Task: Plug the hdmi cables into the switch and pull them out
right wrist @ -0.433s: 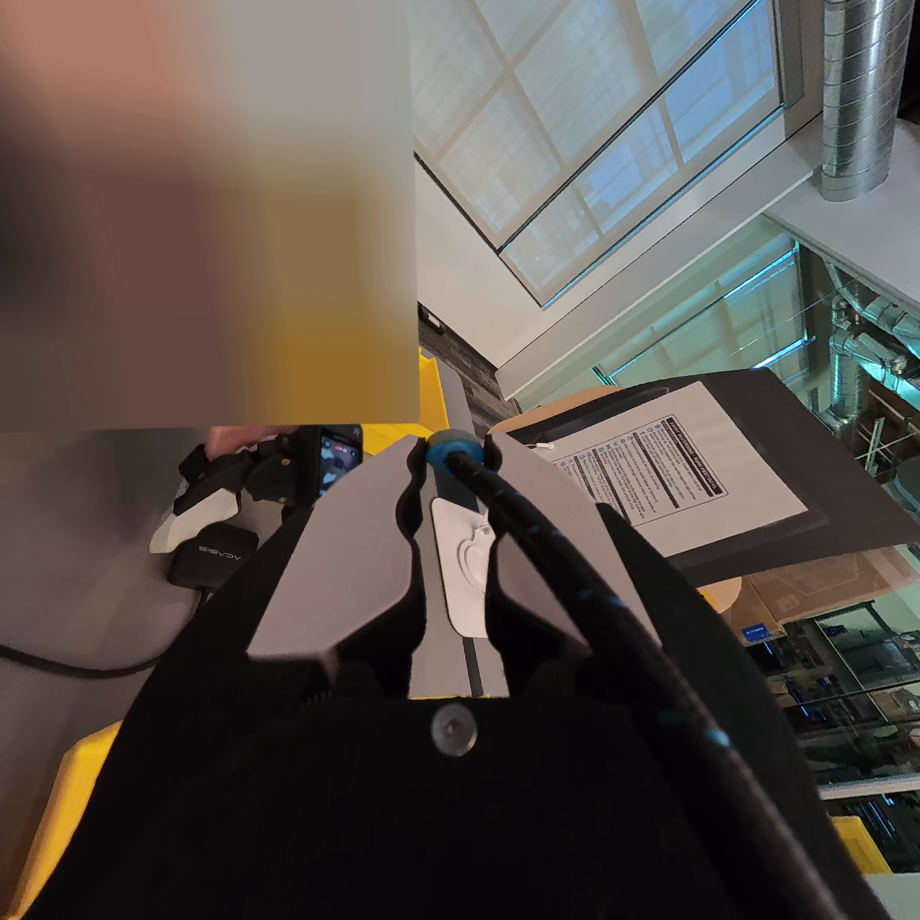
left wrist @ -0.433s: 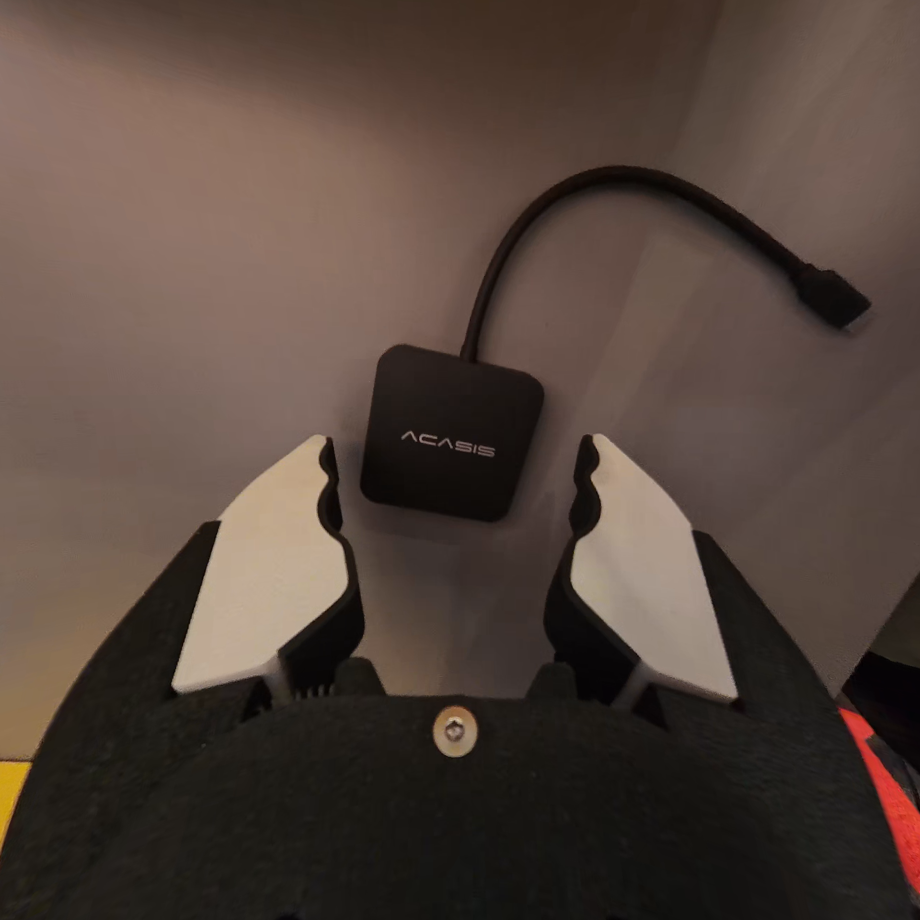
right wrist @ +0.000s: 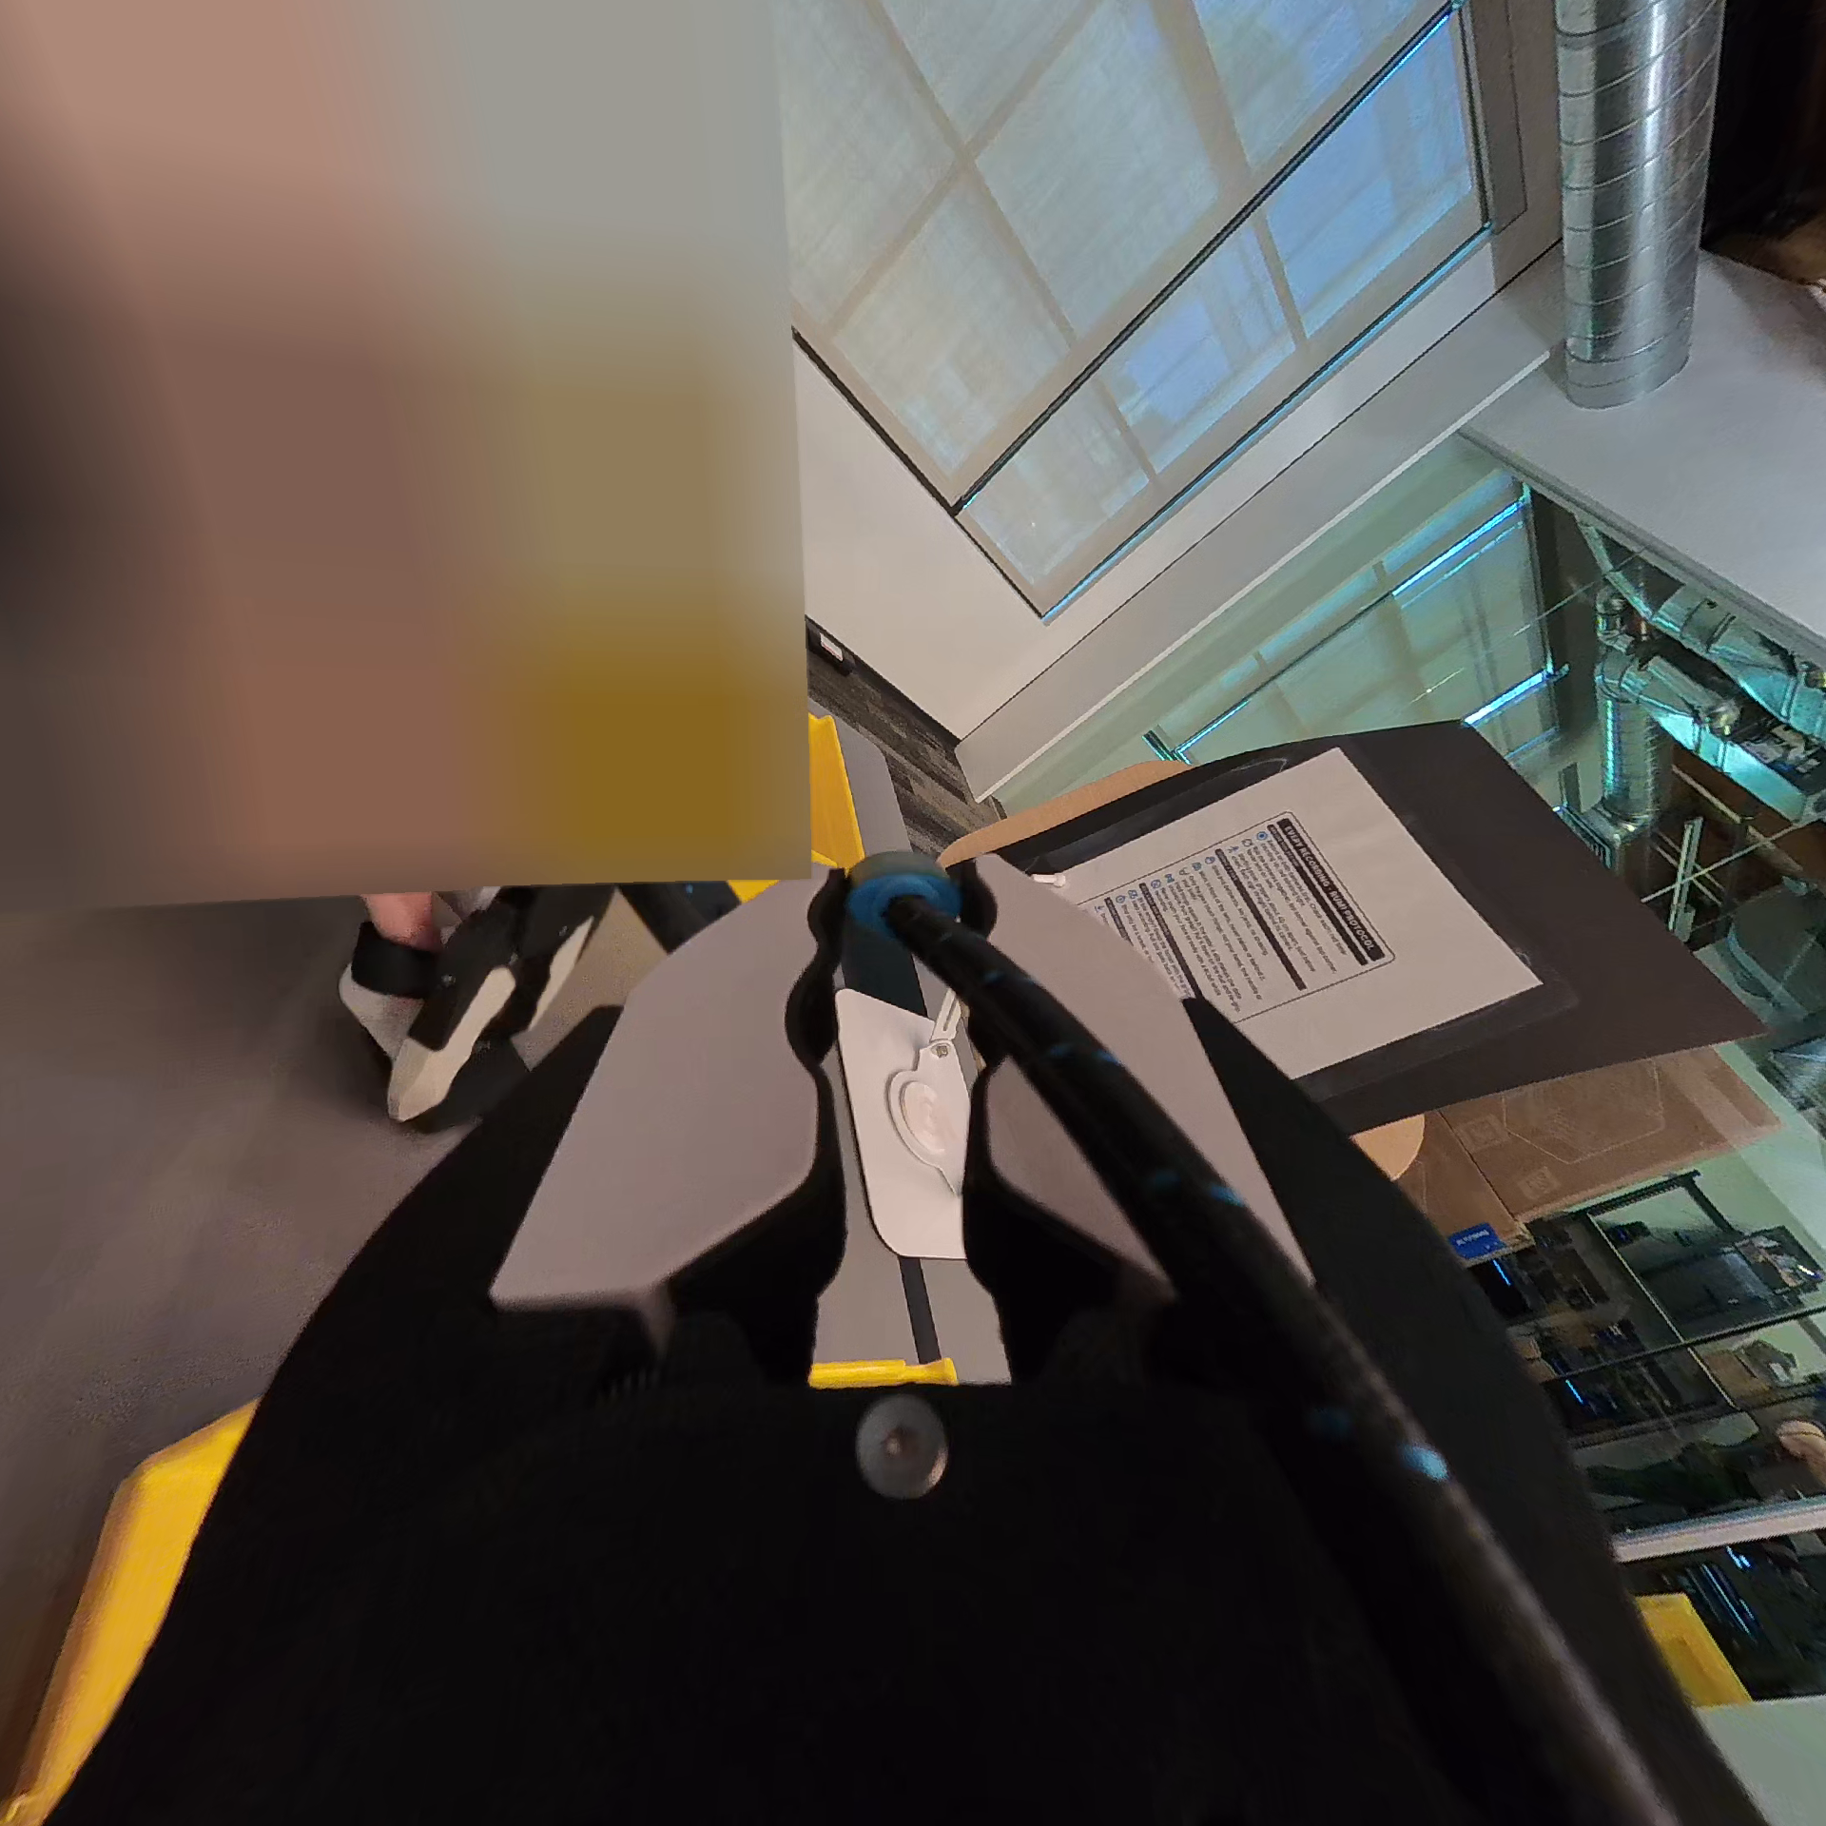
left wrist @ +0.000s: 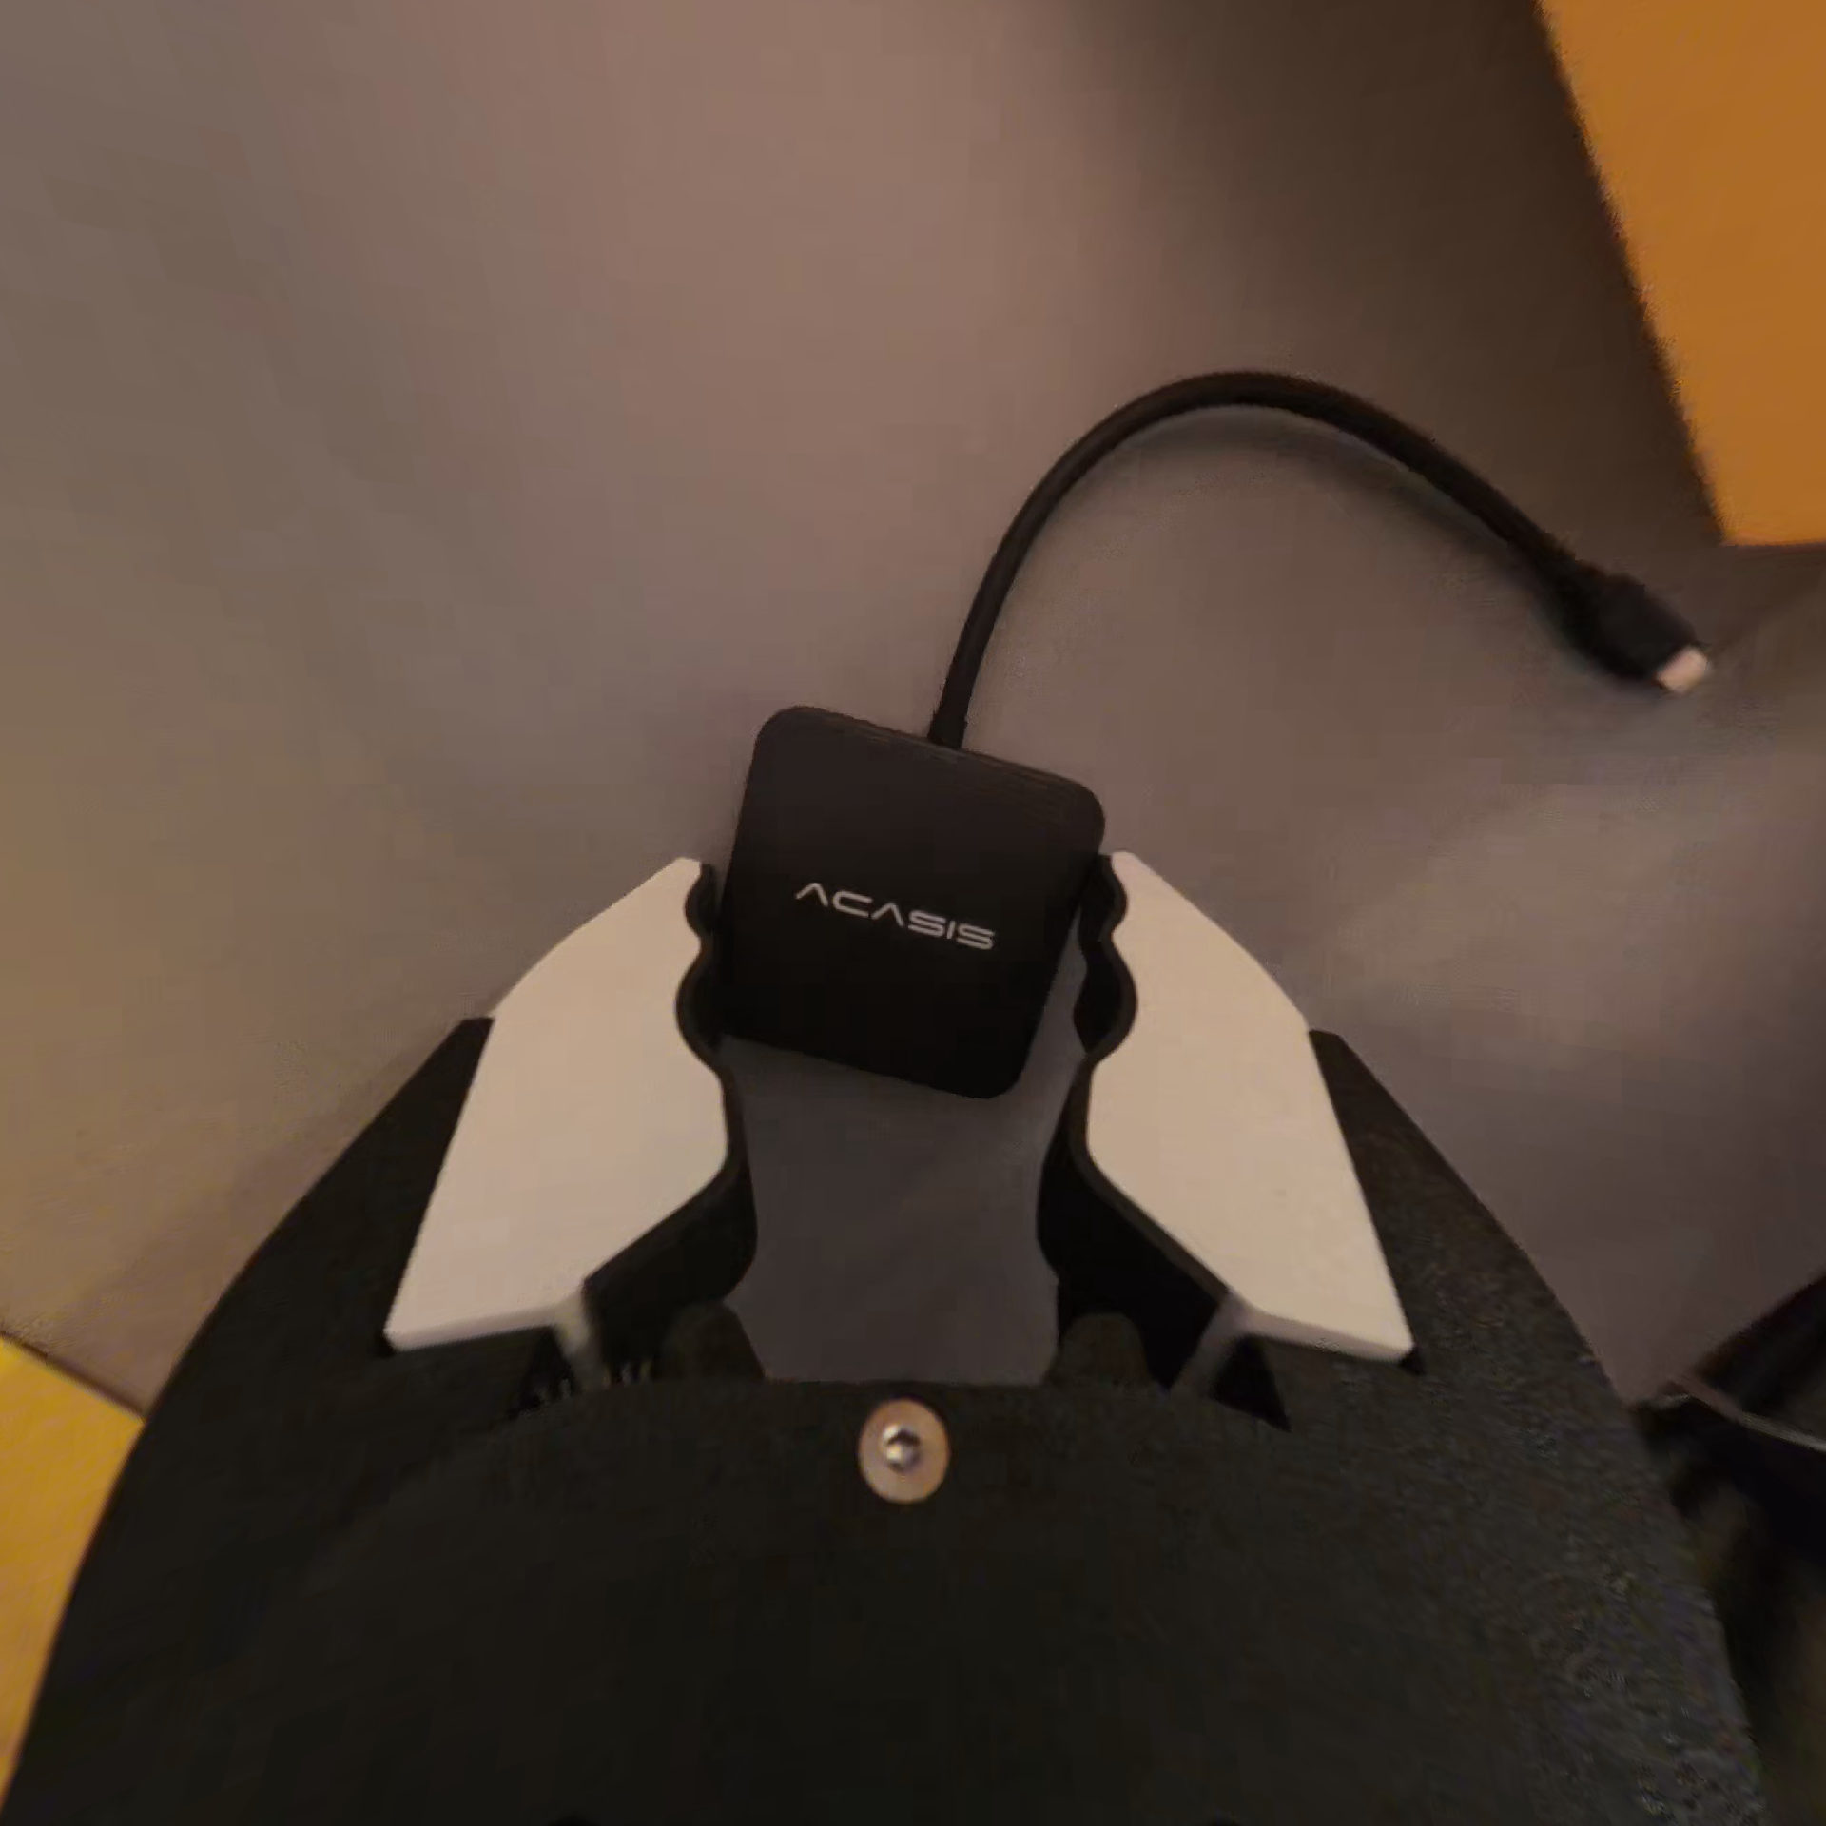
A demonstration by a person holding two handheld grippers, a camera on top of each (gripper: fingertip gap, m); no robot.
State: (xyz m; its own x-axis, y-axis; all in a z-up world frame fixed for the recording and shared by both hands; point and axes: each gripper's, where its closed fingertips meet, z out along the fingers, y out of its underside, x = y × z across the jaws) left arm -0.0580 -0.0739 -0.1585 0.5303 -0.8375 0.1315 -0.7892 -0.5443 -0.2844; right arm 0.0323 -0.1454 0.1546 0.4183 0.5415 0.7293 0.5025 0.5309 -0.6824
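Note:
The switch (left wrist: pixel 889 998) is a flat black square box lying on the grey table (left wrist: pixel 445 494). Its short black pigtail cable (left wrist: pixel 1235 395) curves right and ends in a loose plug (left wrist: pixel 1630 642). My left gripper (left wrist: pixel 904 879) has its white fingers (left wrist: pixel 593 1087) pressed against the switch's left and right sides. My right gripper (right wrist: pixel 894 894) is raised off the table. It is shut on the blue-and-grey plug (right wrist: pixel 879 889) of a black braided HDMI cable (right wrist: pixel 1136 1117), which trails back to the lower right. The left gripper (right wrist: pixel 464 1008) also shows far left in the right wrist view.
Yellow edges show at the table's upper right (left wrist: pixel 1729 247) and lower left (left wrist: pixel 40 1462). A dark object (left wrist: pixel 1759 1383) sits at the right edge. The right wrist view shows a black board with a printed sheet (right wrist: pixel 1383 939), a white tag (right wrist: pixel 909 1136) and a yellow rim (right wrist: pixel 119 1601).
My left gripper has moved forward around the switch and its fingers have closed onto the switch's sides. My right gripper still holds the HDMI plug, almost unmoved.

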